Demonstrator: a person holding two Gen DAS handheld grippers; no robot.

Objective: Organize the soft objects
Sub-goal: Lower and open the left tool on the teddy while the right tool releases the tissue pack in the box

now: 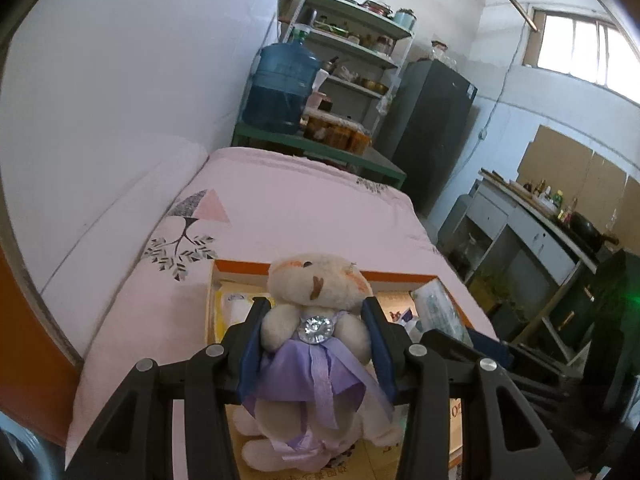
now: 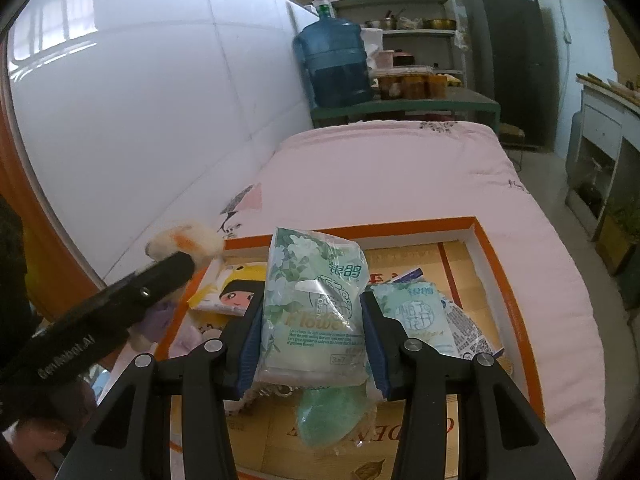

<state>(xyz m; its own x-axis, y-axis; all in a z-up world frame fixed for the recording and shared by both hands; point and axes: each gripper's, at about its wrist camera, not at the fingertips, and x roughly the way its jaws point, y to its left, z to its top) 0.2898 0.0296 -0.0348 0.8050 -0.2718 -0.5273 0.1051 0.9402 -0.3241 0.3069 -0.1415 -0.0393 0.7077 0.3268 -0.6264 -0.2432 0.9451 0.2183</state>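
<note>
Pink bed, left fingers clamping plush toy, right fingers clamping tissue pack

One-room home, bedroom and kitchen together

A pink-quilted bed shares space with a fridge, cluttered shelves, a water jug and what looks like a wok.

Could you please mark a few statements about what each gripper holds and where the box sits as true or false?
1. The left gripper is shut on a plush bear in a purple dress. True.
2. The right gripper is empty. False: it is shut on a green tissue pack.
3. The orange-rimmed box sits on the pink bedspread. True.
4. The box is empty. False: a second tissue pack lies in it.
</note>
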